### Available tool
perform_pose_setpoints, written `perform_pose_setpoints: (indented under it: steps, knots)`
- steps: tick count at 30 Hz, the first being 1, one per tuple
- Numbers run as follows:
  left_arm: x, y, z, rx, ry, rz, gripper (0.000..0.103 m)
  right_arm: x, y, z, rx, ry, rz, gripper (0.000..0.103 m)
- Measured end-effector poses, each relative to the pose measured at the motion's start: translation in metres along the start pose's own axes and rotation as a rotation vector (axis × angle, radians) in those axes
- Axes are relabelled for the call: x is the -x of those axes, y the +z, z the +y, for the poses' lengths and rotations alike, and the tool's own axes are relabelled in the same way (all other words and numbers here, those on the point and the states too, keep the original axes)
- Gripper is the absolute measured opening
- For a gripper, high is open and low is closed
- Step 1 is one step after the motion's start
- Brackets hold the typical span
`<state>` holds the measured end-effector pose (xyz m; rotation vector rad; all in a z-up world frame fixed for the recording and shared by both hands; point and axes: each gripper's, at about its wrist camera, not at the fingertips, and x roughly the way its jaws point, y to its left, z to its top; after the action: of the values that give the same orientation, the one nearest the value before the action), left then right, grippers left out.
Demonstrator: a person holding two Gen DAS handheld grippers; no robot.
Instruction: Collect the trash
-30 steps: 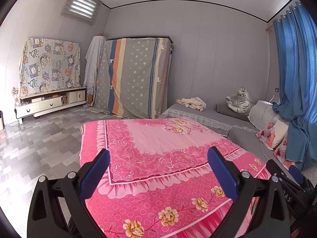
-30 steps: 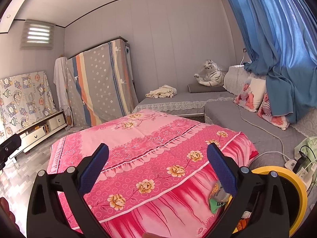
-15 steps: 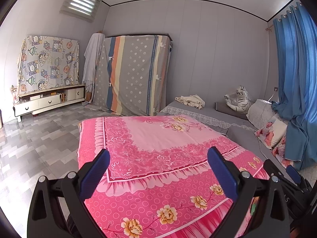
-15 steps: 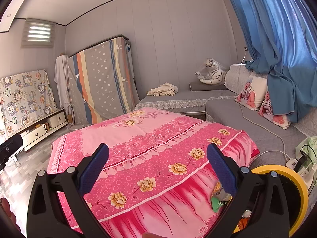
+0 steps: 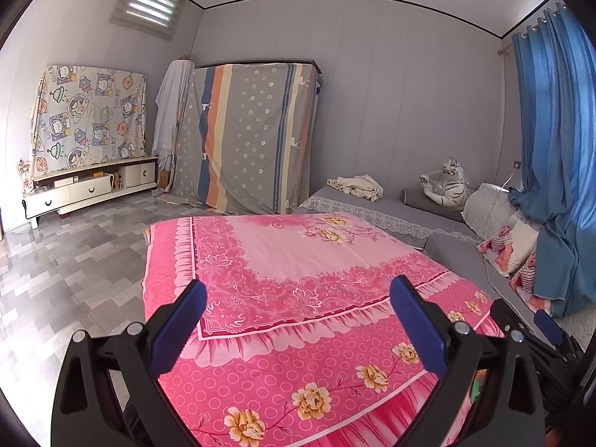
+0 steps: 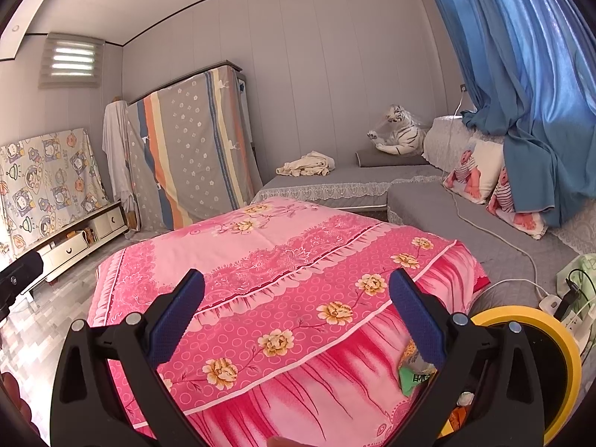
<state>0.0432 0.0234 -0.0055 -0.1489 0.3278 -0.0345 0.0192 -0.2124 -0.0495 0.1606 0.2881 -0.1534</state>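
Both grippers were wide open and empty-handed here. The left gripper [image 5: 298, 320] had its blue pads [image 5: 178, 329] spread far apart, nothing between them, just hanging over the near edge of the table draped in a pink floral cloth [image 5: 298, 260]. No contact with the cloth that I could see.

Same deal with the right gripper [image 6: 298, 320]: jaws fully spread, nothing gripped, hovering above the near right part of the pink cloth [image 6: 279, 260].

The trash was down at the near right corner of the table, in the right wrist view: a green-and-white wrapper [image 6: 413, 374] sat partly hidden behind the right finger, just beside the yellow-rimmed bin [image 6: 558, 339]. There was some orange stuff lower down by the bin too, but it was too hidden to tell what it was. Couldn't tell if the wrapper was inside the bin or next to it.

Farther back, a white tiger plush [image 6: 402, 136] sat on the grey couch [image 6: 372, 178], with blue curtains [image 6: 521, 74] on the right.
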Motion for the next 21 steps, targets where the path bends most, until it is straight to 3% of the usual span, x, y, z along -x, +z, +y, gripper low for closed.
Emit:
perform_pose_setpoints:
  steps: [21]
  knots:
    - [-0.0037, -0.0044, -0.0011, -0.009, -0.010, 0.015, 0.095, -0.0044, -0.0047, -0.0019, -0.007, 0.001, 0.018, 0.094]
